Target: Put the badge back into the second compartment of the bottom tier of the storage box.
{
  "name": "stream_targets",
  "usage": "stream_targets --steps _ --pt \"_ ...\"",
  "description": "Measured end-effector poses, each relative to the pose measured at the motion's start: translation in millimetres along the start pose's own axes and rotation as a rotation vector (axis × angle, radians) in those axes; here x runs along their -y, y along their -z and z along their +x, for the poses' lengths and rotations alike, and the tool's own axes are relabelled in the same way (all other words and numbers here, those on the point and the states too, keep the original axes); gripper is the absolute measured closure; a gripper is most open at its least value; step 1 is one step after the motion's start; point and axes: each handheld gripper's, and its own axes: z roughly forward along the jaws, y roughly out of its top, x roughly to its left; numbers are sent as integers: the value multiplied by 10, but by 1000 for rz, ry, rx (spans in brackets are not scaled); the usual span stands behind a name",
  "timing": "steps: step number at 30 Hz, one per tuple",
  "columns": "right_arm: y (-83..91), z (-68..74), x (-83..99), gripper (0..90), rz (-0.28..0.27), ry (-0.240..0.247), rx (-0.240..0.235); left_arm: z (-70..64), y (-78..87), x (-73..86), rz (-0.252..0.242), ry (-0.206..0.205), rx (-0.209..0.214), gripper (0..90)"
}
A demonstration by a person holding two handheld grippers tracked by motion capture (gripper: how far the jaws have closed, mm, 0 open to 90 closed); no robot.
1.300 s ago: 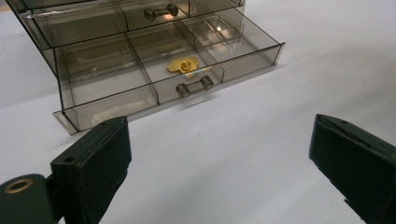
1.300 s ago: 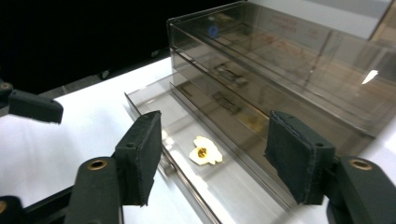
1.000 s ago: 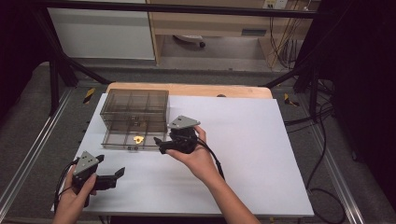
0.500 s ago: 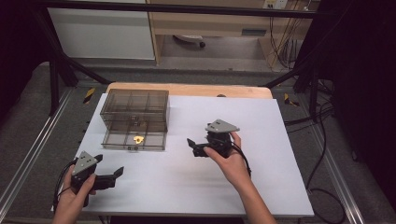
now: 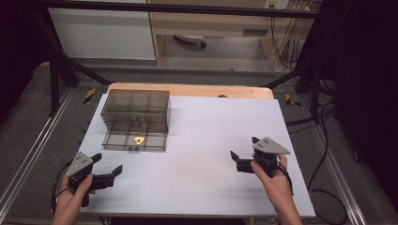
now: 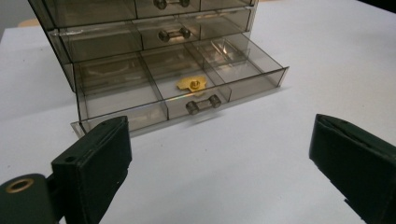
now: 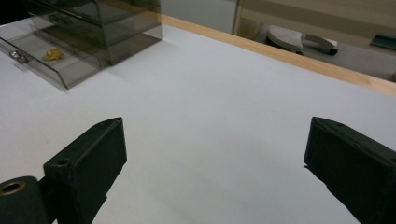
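Two grippers, left gripper (image 5: 107, 172) and right gripper (image 5: 244, 157), rest with jaws wide, empty. Bottom drawer (image 6: 187, 88) stands open, holding a gold piece (image 6: 191, 83). Shoving it carelessly could tip the cabinet (image 5: 136, 112).

A smoky translucent drawer box (image 5: 136, 116) holds a yellow piece (image 6: 191, 83) on a white table (image 5: 206, 136).

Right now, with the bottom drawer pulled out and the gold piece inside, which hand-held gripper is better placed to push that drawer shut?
Left. The left hand-held gripper is open near the drawer front, facing its handle. The right hand-held gripper, also open, sits far off across the table.
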Motion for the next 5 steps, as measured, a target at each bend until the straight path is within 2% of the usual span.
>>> stream_targets --steps 2,5 --pt "89 -93 101 59 -6 -39 11 3 27 -18 -28 -1 -7 59" --pt "153 -229 288 62 -19 -119 40 11 41 -33 -48 21 -6 59"
